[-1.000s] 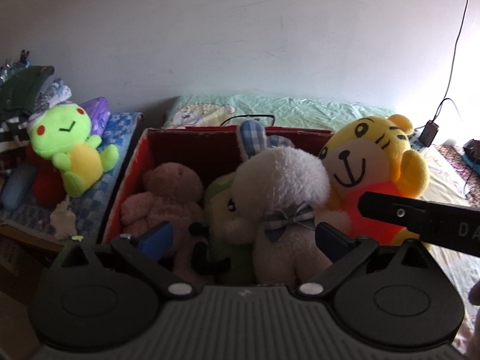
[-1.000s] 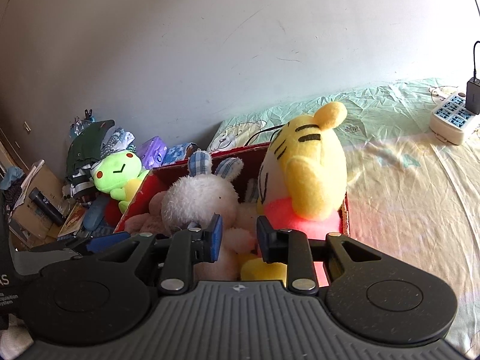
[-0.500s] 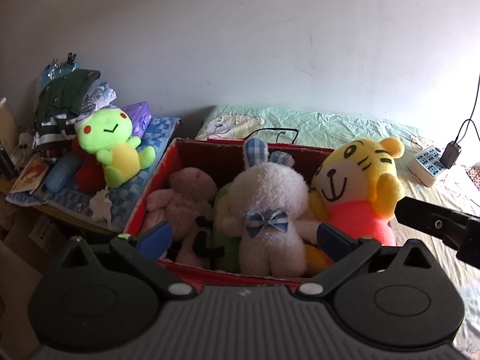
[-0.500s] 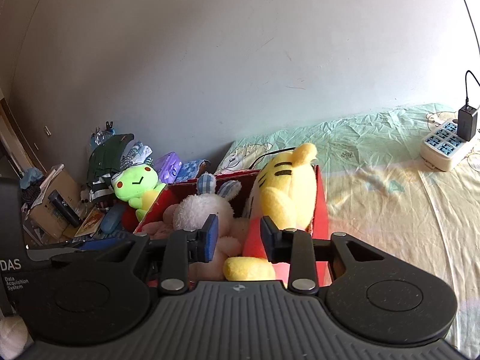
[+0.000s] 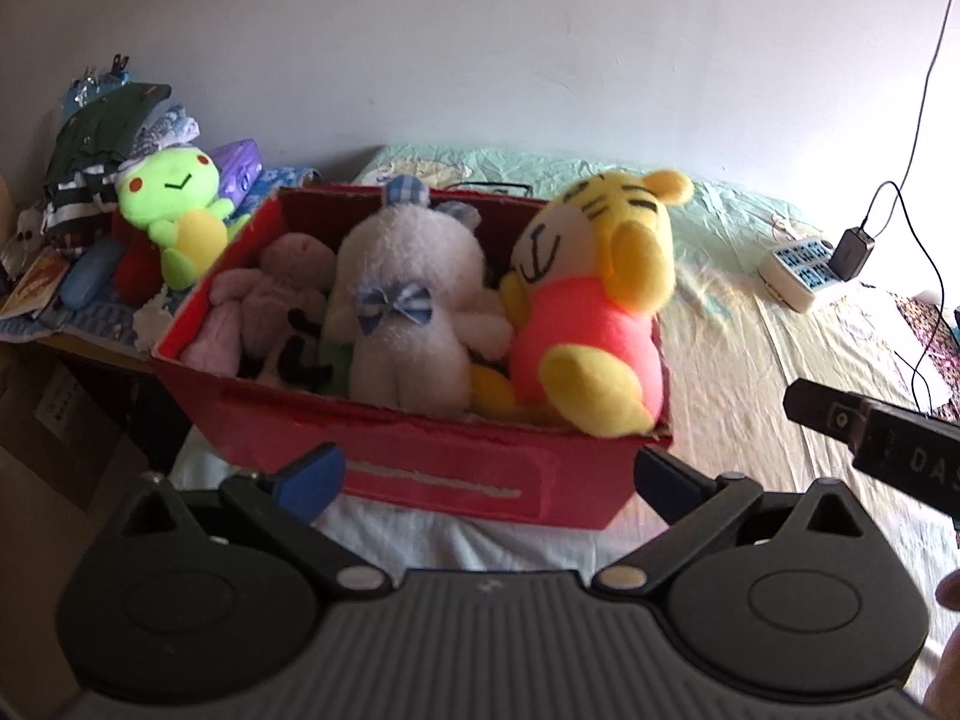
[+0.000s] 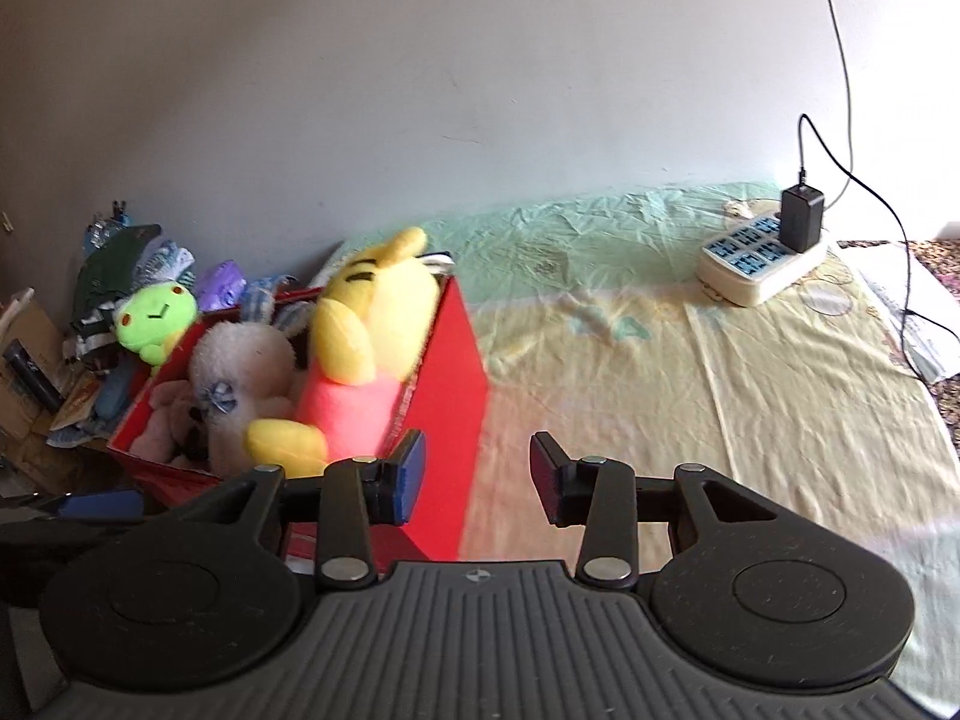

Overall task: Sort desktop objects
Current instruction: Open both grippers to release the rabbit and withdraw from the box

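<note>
Right gripper (image 6: 474, 474) has just been opening, empty now and backed off; tiger (image 6: 372, 348) sits in the box (image 6: 456, 372).

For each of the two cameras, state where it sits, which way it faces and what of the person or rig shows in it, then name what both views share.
Left wrist: sits on the left gripper, looks down at the red box front-on; shows its open jaws, the other gripper's tip and a bit of hand.
Right wrist: sits on the right gripper, faces the bed sheet past the box's right side; jaws have just been opening, nothing between them.
Shared: box, yellow tiger plush, white rabbit plush, green frog plush, power strip.
</note>
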The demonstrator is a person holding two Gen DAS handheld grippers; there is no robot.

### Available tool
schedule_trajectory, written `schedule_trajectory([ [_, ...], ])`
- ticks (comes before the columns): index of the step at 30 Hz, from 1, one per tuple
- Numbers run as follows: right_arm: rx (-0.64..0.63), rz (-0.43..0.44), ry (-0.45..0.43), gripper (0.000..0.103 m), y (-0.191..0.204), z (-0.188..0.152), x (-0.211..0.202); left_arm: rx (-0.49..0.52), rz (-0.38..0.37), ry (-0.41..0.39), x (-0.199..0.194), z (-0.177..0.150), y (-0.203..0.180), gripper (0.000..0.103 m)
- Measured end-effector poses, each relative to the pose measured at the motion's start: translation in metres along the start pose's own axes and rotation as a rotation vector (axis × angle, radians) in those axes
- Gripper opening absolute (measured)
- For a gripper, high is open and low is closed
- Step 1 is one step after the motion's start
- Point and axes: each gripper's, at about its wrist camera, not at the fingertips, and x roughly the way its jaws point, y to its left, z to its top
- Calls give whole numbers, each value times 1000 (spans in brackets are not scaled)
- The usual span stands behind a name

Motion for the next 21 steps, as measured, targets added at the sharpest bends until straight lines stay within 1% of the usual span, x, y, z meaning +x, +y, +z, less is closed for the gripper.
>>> schedule_trajectory([
  [3,-14,-81,15,48,-8,-7,0,57,7,42,7,-13,-18,102],
  [5,-7,-116,32,51,-13,-11,2,85,11,73,12,-18,-27,102],
  [8,2,-152,63,53,-19,-17,4,112,-12,109,18,-24,-37,102],
  [9,2,-164,71,54,-21,-19,5,115,-16,118,20,-25,-39,102],
  [11,-1,-189,80,61,-23,-22,5,118,-23,141,25,-27,-41,102],
  [13,7,-207,93,66,-26,-24,7,111,-22,186,32,-30,-43,102],
  [15,24,-209,111,67,-28,-27,9,101,-37,219,39,-33,-44,102],
  [16,30,-212,121,67,-29,-28,10,96,-43,224,41,-34,-44,102],
  [18,32,-234,133,71,-29,-28,12,84,-40,227,43,-37,-44,102],
  [19,31,-250,140,74,-30,-28,14,82,-34,228,43,-37,-44,102],
  [21,35,-266,151,75,-30,-28,16,76,-11,233,44,-39,-43,102],
])
